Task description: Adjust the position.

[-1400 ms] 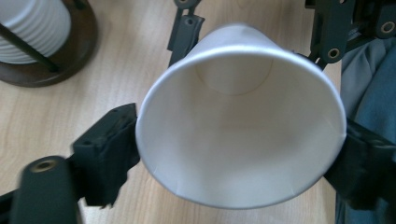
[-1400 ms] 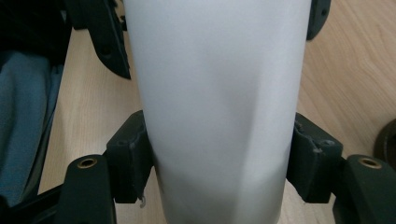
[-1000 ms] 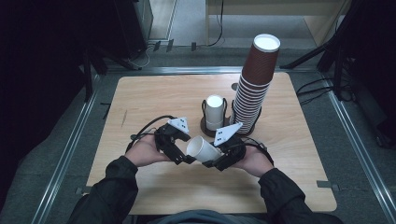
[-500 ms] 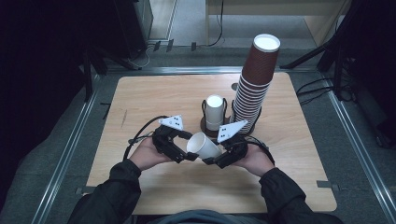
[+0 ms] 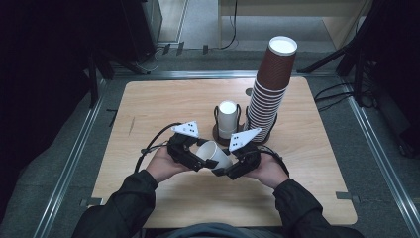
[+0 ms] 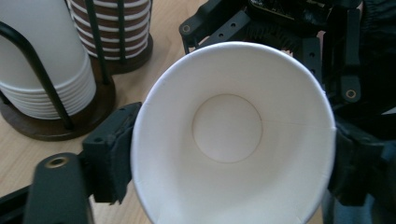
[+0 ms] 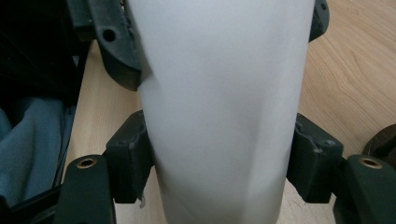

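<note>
A white paper cup [image 5: 214,153] lies on its side in the air between both hands, above the near middle of the wooden table [image 5: 148,109]. My left gripper [image 5: 200,158] comes from the left, and its jaws have just been closing with the cup between them. In the left gripper view the cup's open mouth [image 6: 229,140] faces the camera, and my left gripper [image 6: 229,163] has a pad pressed on each side of the rim. My right gripper [image 7: 222,158] is shut on the cup's body [image 7: 224,93], nearer its base.
A black wire holder with a short stack of white cups [image 5: 228,119] stands just behind the hands. To its right a tall leaning stack of brown cups [image 5: 270,94] sits in a second holder. Both stacks are close in the left gripper view [image 6: 42,70].
The left gripper's jaws have drawn in onto the cup's mouth end. Both hands and the cup stay in about the same spot.
</note>
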The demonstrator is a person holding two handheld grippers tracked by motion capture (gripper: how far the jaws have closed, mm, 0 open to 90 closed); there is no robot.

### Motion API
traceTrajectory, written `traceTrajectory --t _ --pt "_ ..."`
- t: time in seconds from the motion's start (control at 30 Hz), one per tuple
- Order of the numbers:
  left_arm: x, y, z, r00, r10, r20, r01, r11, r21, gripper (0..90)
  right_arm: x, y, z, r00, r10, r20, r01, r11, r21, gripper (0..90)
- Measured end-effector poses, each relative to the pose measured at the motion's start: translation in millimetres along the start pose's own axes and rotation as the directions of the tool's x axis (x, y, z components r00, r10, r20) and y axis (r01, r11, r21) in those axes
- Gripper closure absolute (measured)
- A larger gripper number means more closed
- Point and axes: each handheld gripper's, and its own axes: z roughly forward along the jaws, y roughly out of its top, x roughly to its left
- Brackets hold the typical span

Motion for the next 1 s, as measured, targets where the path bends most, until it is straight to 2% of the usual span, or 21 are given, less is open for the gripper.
traceTrajectory --t 0.2,0.33,0.47,0.53,0.67,0.77,0.8,0.87,1.0 --pt "-0.4 0.6 -1.6 1.0000 0.004 0.001 -0.004 1.0000 0.000 23.6 -0.9 -0.3 -0.3 0.9999 0.013 -0.011 -0.013 0.9999 -0.005 30.5" --pt "1.2 1.0 -5.1 0.9999 0.005 -0.016 -0.005 0.9999 0.010 23.7 -1.7 0.1 1.8 0.9981 0.060 -0.009 -0.060 0.9981 0.012 21.7" --pt "4.9 0.0 -11.0 0.9998 -0.019 -0.009 0.020 0.9991 0.037 23.3 -2.5 -1.0 1.7 0.9980 0.063 -0.008 -0.063 0.9976 0.029 18.3" --pt "3.6 -0.4 -14.6 0.9991 -0.010 -0.040 0.012 0.9990 0.043 23.3 -1.9 -2.2 1.5 0.9973 0.073 -0.005 -0.073 0.9965 0.041 18.1" --pt "4.6 0.1 -19.7 0.9975 -0.007 -0.070 0.011 0.9975 0.070 23.5 -2.0 -3.4 -0.8 0.9970 0.078 0.000 -0.078 0.9960 0.045 18.1" --pt "7.1 -1.1 -21.7 0.9964 -0.005 -0.085 0.013 0.9956 0.093 23.6 -1.2 -5.2 -3.2 0.9975 0.063 0.031 -0.064 0.9975 0.031 18.1" --pt "7.5 -1.5 -22.5 0.9953 0.002 -0.097 0.008 0.9950 0.099 23.6 -0.6 -6.0 -4.7 0.9973 0.070 0.023 -0.071 0.9967 0.039 18.1" --pt "9.1 -1.9 -23.9 0.9948 0.003 -0.102 0.008 0.9943 0.106 23.6 -0.2 -6.9 -7.7 0.9975 0.063 0.032 -0.064 0.9977 0.024 18.1" --pt "12.1 -2.6 -27.3 0.9939 0.004 -0.111 0.009 0.9934 0.114 23.6 0.8 -7.4 -14.2 0.9957 0.084 0.039 -0.084 0.9965 0.005 18.1"
